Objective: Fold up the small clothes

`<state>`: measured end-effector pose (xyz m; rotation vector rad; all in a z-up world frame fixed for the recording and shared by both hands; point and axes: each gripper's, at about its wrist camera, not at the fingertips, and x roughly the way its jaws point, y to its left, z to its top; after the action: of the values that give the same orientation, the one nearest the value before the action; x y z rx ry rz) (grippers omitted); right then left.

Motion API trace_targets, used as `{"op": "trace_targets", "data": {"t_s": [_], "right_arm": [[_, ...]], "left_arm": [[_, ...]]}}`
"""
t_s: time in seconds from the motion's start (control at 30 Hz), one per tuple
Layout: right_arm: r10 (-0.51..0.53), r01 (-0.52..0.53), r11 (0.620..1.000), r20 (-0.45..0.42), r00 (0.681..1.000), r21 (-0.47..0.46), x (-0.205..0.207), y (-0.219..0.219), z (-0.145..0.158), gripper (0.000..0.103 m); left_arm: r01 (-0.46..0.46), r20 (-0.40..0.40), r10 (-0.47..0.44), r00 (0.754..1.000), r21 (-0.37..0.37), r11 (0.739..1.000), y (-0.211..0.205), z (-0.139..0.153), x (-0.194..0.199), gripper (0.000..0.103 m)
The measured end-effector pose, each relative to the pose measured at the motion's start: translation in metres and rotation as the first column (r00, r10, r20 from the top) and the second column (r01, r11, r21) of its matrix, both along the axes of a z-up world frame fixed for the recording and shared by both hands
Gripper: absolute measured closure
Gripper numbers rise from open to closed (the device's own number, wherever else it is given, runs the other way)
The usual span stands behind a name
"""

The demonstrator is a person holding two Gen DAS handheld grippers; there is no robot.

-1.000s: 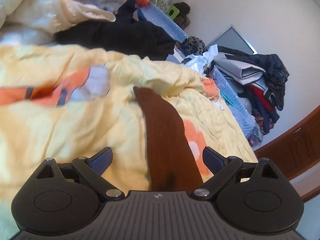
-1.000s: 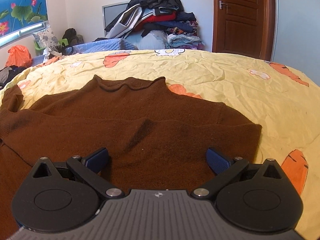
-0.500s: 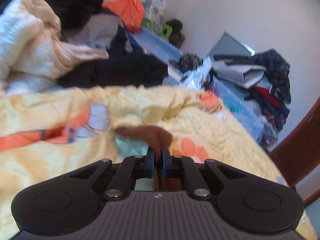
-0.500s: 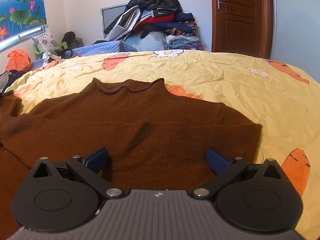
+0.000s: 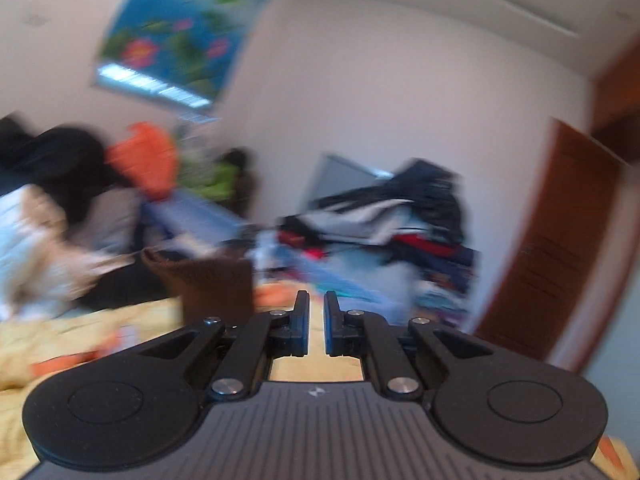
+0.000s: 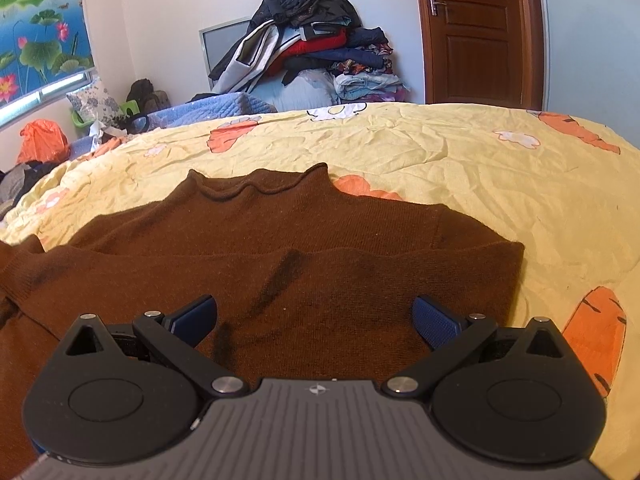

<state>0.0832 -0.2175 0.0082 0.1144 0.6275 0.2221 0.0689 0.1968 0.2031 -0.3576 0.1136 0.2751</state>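
Note:
A brown knit sweater [image 6: 288,248] lies flat on the yellow bedspread [image 6: 460,168], collar away from me, with one sleeve folded across its body. My right gripper [image 6: 314,322] is open and hovers low over the sweater's near part, touching nothing. My left gripper [image 5: 316,328] has its jaws nearly together with a thin gap and nothing visible between them. It is raised and the view is blurred. The brown sleeve cuff [image 5: 212,284] stands up just left of its fingers; I cannot tell whether it is held.
A tall pile of clothes [image 6: 312,52] sits beyond the bed's far edge, next to a wooden door [image 6: 476,32]. An orange bag [image 6: 42,140] and dark clothes lie at the far left. A white quilt [image 5: 28,240] lies left of the left gripper.
My left gripper closed on the brown sleeve, then rose and tilted up so the sleeve cuff now stands left of its fingers. My right gripper stayed open and nearly still.

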Motion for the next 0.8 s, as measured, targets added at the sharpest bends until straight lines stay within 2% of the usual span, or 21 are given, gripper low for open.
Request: {"op": "trace_targets", "data": {"t_s": [0.03, 0.07, 0.1, 0.13, 0.17, 0.2, 0.23, 0.27, 0.3, 0.33, 0.47, 0.53, 0.6, 0.67, 0.7, 0.77, 0.8], "right_arm": [[-0.002, 0.002, 1.0, 0.002, 1.0, 0.019, -0.001, -0.002, 0.0, 0.0], [-0.004, 0.004, 0.999, 0.004, 1.0, 0.041, -0.001, -0.005, 0.0, 0.0], [-0.007, 0.006, 0.998, 0.005, 1.0, 0.065, -0.001, -0.009, 0.0, 0.0], [-0.01, 0.009, 0.996, 0.007, 1.0, 0.09, -0.002, -0.012, 0.0, 0.0], [-0.012, 0.011, 0.993, 0.01, 1.0, 0.119, -0.002, -0.016, 0.0, 0.0], [-0.015, 0.013, 0.988, 0.012, 1.0, 0.151, -0.002, -0.02, 0.0, 0.0], [-0.017, 0.014, 0.983, 0.014, 1.0, 0.183, -0.003, -0.025, 0.0, 0.0], [-0.019, 0.015, 0.977, 0.016, 1.0, 0.214, -0.004, -0.029, -0.001, 0.0], [-0.022, 0.017, 0.97, 0.018, 1.0, 0.243, -0.005, -0.033, -0.001, 0.0], [-0.026, 0.02, 0.963, 0.019, 0.999, 0.268, -0.006, -0.036, -0.002, 0.0], [-0.029, 0.021, 0.948, 0.02, 0.999, 0.318, -0.006, -0.042, -0.003, 0.0], [-0.027, 0.02, 0.949, 0.018, 0.999, 0.315, -0.005, -0.041, -0.003, 0.0], [-0.024, 0.02, 0.959, 0.012, 1.0, 0.282, -0.005, -0.036, -0.001, 0.0], [-0.039, 0.045, 0.971, -0.031, 0.999, 0.235, -0.001, -0.026, 0.007, 0.0], [-0.057, 0.068, 0.967, -0.052, 0.997, 0.246, -0.001, -0.021, 0.014, 0.0], [-0.017, 0.035, 0.936, -0.056, 0.998, 0.352, 0.0, -0.009, 0.029, 0.0], [0.037, -0.009, 0.912, -0.06, 0.998, 0.411, 0.005, 0.003, 0.038, 0.0]], "left_arm": [[0.085, 0.013, -0.086, 0.996, 0.034, 0.996, -0.03, 0.003, 0.002, 0.096], [0.203, 0.003, -0.204, 0.979, 0.068, 0.977, -0.064, 0.002, 0.006, 0.096], [0.345, -0.036, -0.343, 0.939, 0.102, 0.933, -0.099, -0.001, 0.012, 0.096], [0.489, -0.106, -0.479, 0.871, 0.121, 0.864, -0.133, -0.008, 0.021, 0.096], [0.596, -0.189, -0.571, 0.799, 0.119, 0.794, -0.166, -0.021, 0.029, 0.096], [0.657, -0.271, -0.613, 0.742, 0.109, 0.746, -0.195, -0.039, 0.035, 0.095], [0.693, -0.341, -0.631, 0.697, 0.093, 0.715, -0.215, -0.055, 0.038, 0.093], [0.726, -0.417, -0.646, 0.64, 0.054, 0.685, -0.229, -0.075, 0.04, 0.093], [0.73, -0.458, -0.642, 0.614, 0.02, 0.684, -0.235, -0.089, 0.039, 0.093], [0.708, -0.471, -0.628, 0.619, -0.012, 0.707, -0.231, -0.105, 0.034, 0.093], [0.586, -0.474, -0.558, 0.681, -0.104, 0.804, -0.184, -0.15, -0.002, 0.092], [0.511, -0.496, -0.485, 0.72, -0.094, 0.854, -0.163, -0.165, -0.023, 0.091], [0.412, -0.513, -0.38, 0.769, -0.057, 0.909, -0.131, -0.175, -0.041, 0.091], [0.294, -0.508, -0.275, 0.816, -0.044, 0.955, -0.095, -0.179, -0.055, 0.091], [0.226, -0.494, -0.216, 0.842, -0.039, 0.973, -0.078, -0.18, -0.061, 0.091], [0.075, -0.461, -0.089, 0.883, -0.049, 0.996, -0.044, -0.182, -0.074, 0.08], [0.006, -0.438, -0.03, 0.898, -0.057, 0.998, -0.029, -0.183, -0.08, 0.055]]}}
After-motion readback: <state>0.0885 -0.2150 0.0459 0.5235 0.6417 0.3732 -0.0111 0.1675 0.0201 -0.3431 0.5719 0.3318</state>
